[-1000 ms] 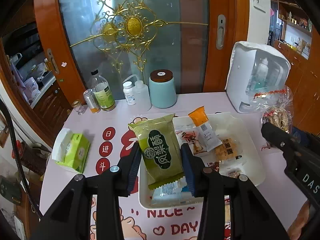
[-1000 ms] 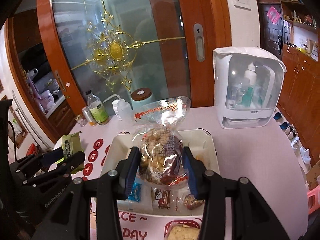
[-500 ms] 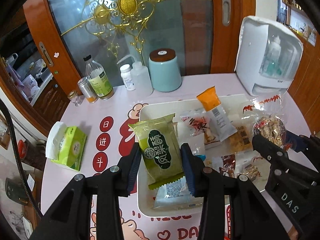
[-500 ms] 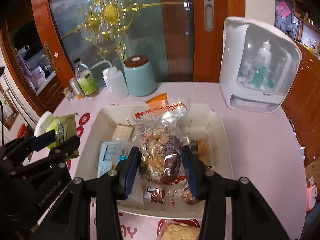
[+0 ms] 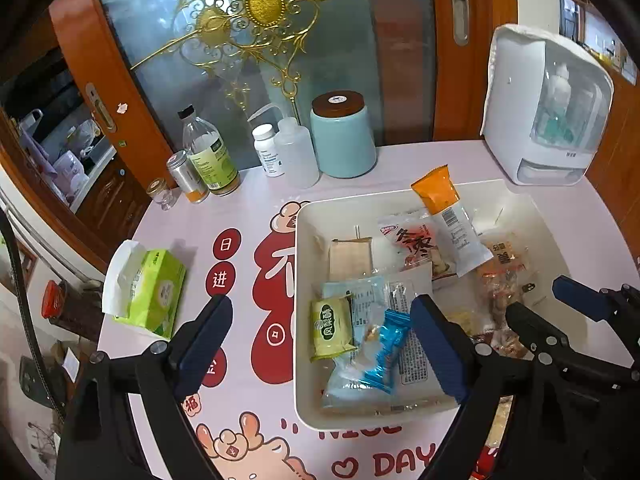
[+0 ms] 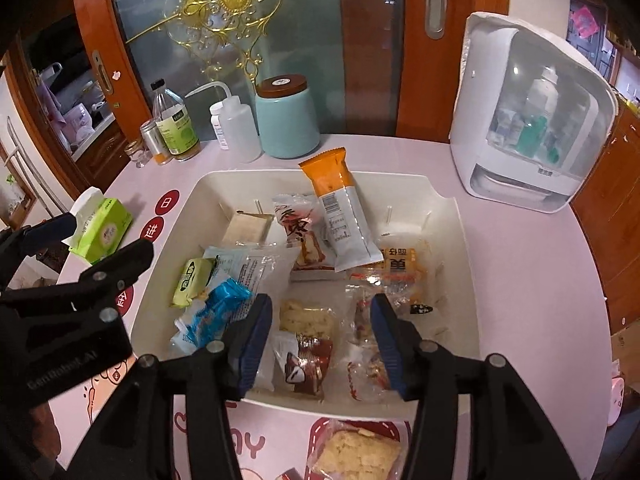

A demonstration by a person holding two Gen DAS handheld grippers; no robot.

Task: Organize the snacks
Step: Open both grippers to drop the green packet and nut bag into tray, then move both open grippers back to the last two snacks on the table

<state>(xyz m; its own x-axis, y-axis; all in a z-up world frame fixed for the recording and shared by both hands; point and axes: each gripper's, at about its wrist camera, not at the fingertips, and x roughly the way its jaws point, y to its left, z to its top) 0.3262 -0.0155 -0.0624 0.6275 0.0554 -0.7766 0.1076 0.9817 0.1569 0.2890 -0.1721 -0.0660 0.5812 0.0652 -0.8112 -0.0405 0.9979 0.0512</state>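
Note:
A cream tray (image 5: 301, 264) (image 6: 240, 175) on the pink table holds several wrapped snacks. My left gripper (image 5: 320, 320) (image 6: 106, 232) hangs over the tray's near left corner, its jaws opening wide. The green snack packet (image 5: 330, 328) (image 6: 192, 282) lies loose in the tray below them, touched by neither pad. My right gripper (image 6: 320, 316) (image 5: 540, 300) is over the tray's near right part, its jaws also opening. The clear bag of brown snacks (image 6: 366, 336) (image 5: 500, 300) lies in the tray between and under them, free of the pads.
A green tissue pack (image 5: 148, 292) lies left of the tray. Bottles (image 5: 208, 160) and a teal canister (image 5: 344, 136) stand at the back by the glass door. A white box cabinet (image 5: 548, 108) stands back right. One wrapped snack (image 6: 356, 452) lies on the table before the tray.
Both grippers sank toward the tray and opened. The green packet left the left jaws and the clear bag left the right jaws; both now lie in the tray.

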